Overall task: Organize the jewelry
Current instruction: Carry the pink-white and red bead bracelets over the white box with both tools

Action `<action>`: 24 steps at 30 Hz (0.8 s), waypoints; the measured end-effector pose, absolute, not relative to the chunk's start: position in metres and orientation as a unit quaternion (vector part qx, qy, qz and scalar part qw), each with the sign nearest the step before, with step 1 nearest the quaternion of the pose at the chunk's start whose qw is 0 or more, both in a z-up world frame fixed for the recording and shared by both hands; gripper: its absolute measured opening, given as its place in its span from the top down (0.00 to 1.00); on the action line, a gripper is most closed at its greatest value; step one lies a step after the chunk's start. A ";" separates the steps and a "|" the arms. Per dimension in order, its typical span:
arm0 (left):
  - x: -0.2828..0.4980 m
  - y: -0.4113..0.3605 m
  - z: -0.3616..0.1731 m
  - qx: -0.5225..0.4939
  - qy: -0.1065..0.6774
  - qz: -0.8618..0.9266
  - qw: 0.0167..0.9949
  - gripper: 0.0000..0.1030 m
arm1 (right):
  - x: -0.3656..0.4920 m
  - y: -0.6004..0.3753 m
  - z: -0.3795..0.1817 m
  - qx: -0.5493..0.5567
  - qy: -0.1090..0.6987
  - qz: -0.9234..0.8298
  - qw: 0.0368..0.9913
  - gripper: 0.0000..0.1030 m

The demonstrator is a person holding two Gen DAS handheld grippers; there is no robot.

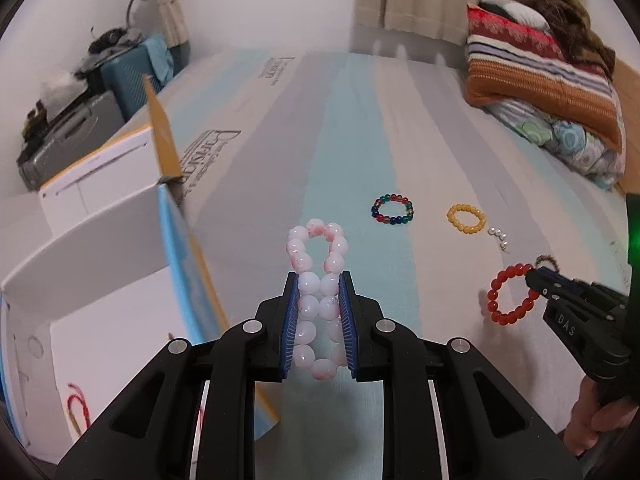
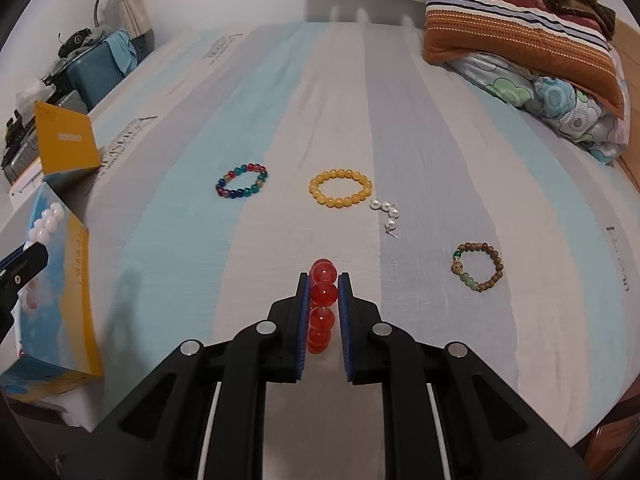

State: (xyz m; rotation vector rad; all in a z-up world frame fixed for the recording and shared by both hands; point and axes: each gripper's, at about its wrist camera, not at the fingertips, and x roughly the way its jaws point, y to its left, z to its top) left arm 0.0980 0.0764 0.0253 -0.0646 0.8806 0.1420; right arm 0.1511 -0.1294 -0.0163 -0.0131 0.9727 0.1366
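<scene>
Left gripper (image 1: 319, 280) clamps pink bracelet (image 1: 318, 300) beside open box (image 1: 100, 280); right gripper (image 2: 323, 280) clamps red bracelet (image 2: 321, 308) above the bed (image 2: 440, 120). Neither boxed yet. Multicolor bracelet (image 2: 241, 181), yellow bracelet (image 2: 340, 188), pearl piece (image 2: 386, 212) and wooden bracelet (image 2: 477, 267) lie on the bed, so most work looks left.

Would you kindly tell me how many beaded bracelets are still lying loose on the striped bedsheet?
3: the multicoloured glass-bead bracelet far left, the yellow bead bracelet mid-sheet, and the brown wooden-bead bracelet at right. Others may be hidden inside the box.
</scene>
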 end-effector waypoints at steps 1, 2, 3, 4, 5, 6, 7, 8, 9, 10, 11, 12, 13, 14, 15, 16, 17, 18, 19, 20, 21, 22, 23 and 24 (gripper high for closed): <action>0.096 0.078 0.029 -0.034 0.425 0.067 0.902 0.82 | 0.150 -0.129 -0.013 -0.004 0.467 0.066 0.882 0.87; 0.093 0.081 0.033 -0.034 0.424 0.063 0.903 0.82 | 0.150 -0.127 -0.010 -0.001 0.467 0.068 0.882 0.87; 0.091 0.082 0.035 -0.035 0.424 0.062 0.903 0.82 | 0.148 -0.126 -0.005 0.002 0.467 0.069 0.882 0.87; 0.088 0.084 0.039 -0.037 0.423 0.061 0.903 0.82 | 0.147 -0.125 -0.002 0.003 0.466 0.069 0.882 0.87; 0.087 0.086 0.040 -0.037 0.424 0.061 0.903 0.82 | 0.146 -0.124 0.002 0.002 0.465 0.069 0.883 0.87; 0.086 0.088 0.042 -0.035 0.425 0.062 0.902 0.82 | 0.145 -0.122 0.006 0.001 0.462 0.068 0.884 0.87; 0.084 0.091 0.044 -0.034 0.422 0.061 0.904 0.82 | 0.144 -0.119 0.010 -0.002 0.460 0.068 0.885 0.87; 0.083 0.092 0.044 -0.031 0.424 0.058 0.903 0.82 | 0.143 -0.116 0.012 -0.004 0.459 0.068 0.886 0.87; 0.083 0.095 0.044 -0.036 0.428 0.052 0.902 0.82 | 0.142 -0.113 0.015 -0.003 0.458 0.069 0.886 0.87; 0.082 0.099 0.043 -0.042 0.433 0.048 0.899 0.82 | 0.140 -0.110 0.017 -0.001 0.459 0.070 0.886 0.87; 0.080 0.102 0.042 -0.041 0.434 0.050 0.898 0.82 | 0.138 -0.105 0.019 0.001 0.459 0.070 0.886 0.87; 0.079 0.104 0.042 -0.040 0.435 0.055 0.898 0.82 | 0.137 -0.103 0.021 0.002 0.458 0.070 0.886 0.87; 0.076 0.108 0.044 -0.040 0.435 0.062 0.898 0.82 | 0.134 -0.097 0.024 0.003 0.456 0.072 0.887 0.87; 0.074 0.111 0.045 -0.043 0.434 0.065 0.898 0.82 | 0.133 -0.094 0.025 0.004 0.455 0.073 0.887 0.87; 0.072 0.113 0.047 -0.043 0.433 0.065 0.898 0.82 | 0.131 -0.089 0.028 0.002 0.454 0.075 0.888 0.87; 0.068 0.116 0.051 -0.044 0.430 0.063 0.900 0.82 | 0.128 -0.083 0.032 -0.002 0.451 0.078 0.889 0.87; 0.064 0.119 0.054 -0.046 0.428 0.062 0.901 0.82 | 0.127 -0.080 0.034 -0.004 0.449 0.079 0.890 0.87; 0.061 0.122 0.057 -0.047 0.425 0.061 0.902 0.82 | 0.124 -0.074 0.038 -0.007 0.446 0.081 0.891 0.87; 0.057 0.127 0.060 -0.049 0.421 0.063 0.903 0.82 | 0.122 -0.069 0.041 -0.010 0.443 0.084 0.893 0.87; 0.053 0.132 0.063 -0.051 0.419 0.067 0.904 0.82 | 0.121 -0.064 0.045 -0.011 0.440 0.087 0.894 0.87; 0.051 0.136 0.064 -0.052 0.417 0.069 0.905 0.82 | 0.119 -0.059 0.048 -0.013 0.438 0.089 0.895 0.87; 0.049 0.141 0.065 -0.053 0.416 0.074 0.905 0.82 | 0.117 -0.055 0.051 -0.013 0.435 0.092 0.896 0.87; 0.046 0.148 0.066 -0.057 0.416 0.082 0.904 0.82 | 0.116 -0.050 0.054 -0.014 0.432 0.095 0.897 0.87; 0.043 0.155 0.067 -0.059 0.416 0.090 0.903 0.82 | 0.114 -0.043 0.058 -0.016 0.429 0.100 0.898 0.87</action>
